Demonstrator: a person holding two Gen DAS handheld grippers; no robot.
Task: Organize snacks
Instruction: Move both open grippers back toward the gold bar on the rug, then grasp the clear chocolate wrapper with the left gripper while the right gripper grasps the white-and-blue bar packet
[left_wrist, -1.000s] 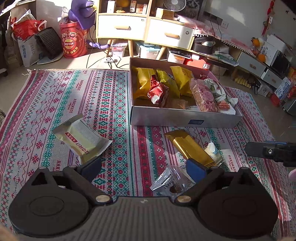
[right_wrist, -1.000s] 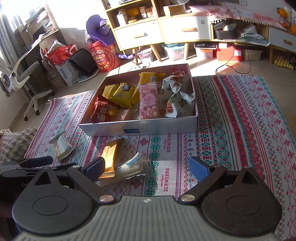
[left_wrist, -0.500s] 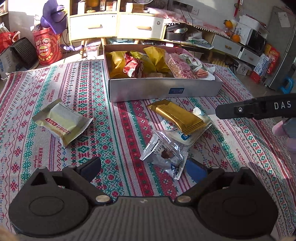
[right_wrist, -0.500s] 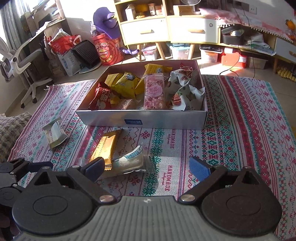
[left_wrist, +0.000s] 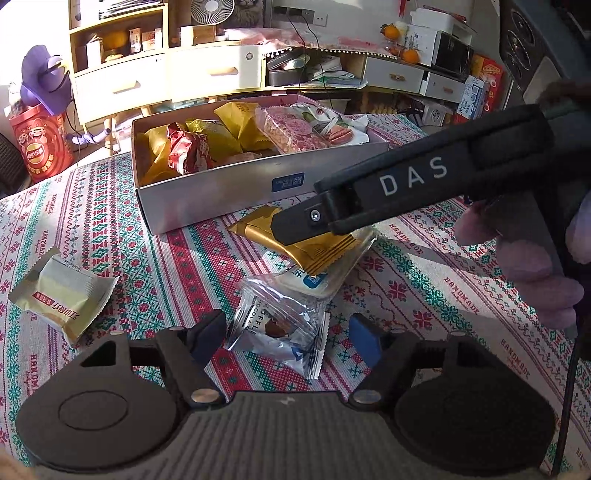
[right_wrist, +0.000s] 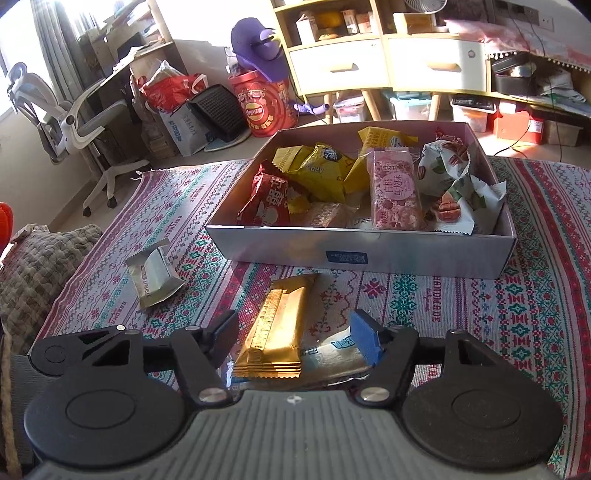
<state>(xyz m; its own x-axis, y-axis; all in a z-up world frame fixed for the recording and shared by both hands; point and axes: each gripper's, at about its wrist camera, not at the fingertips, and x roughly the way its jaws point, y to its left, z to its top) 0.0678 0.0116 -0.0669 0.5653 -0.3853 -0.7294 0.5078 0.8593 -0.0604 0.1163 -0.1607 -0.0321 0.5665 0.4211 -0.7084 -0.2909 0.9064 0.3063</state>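
Both grippers' fingers closing: left (left_wrist: 286, 338) astride clear packet (left_wrist: 277, 328), right (right_wrist: 295, 338) astride gold bar (right_wrist: 279, 325) (untouched).

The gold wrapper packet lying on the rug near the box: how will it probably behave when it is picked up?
The gold wrapper packet looks flat and long, so it is probably light and fairly stiff. Its glossy foil may be slippery between the pads. It rests partly on a clear packet, which could shift as it lifts. The right tool's jaws are closing around both.

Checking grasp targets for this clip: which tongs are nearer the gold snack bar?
Right. The right tongs straddle the gold snack bar, jaws closing. The left tongs sit further back, closing around the clear chocolate packet.
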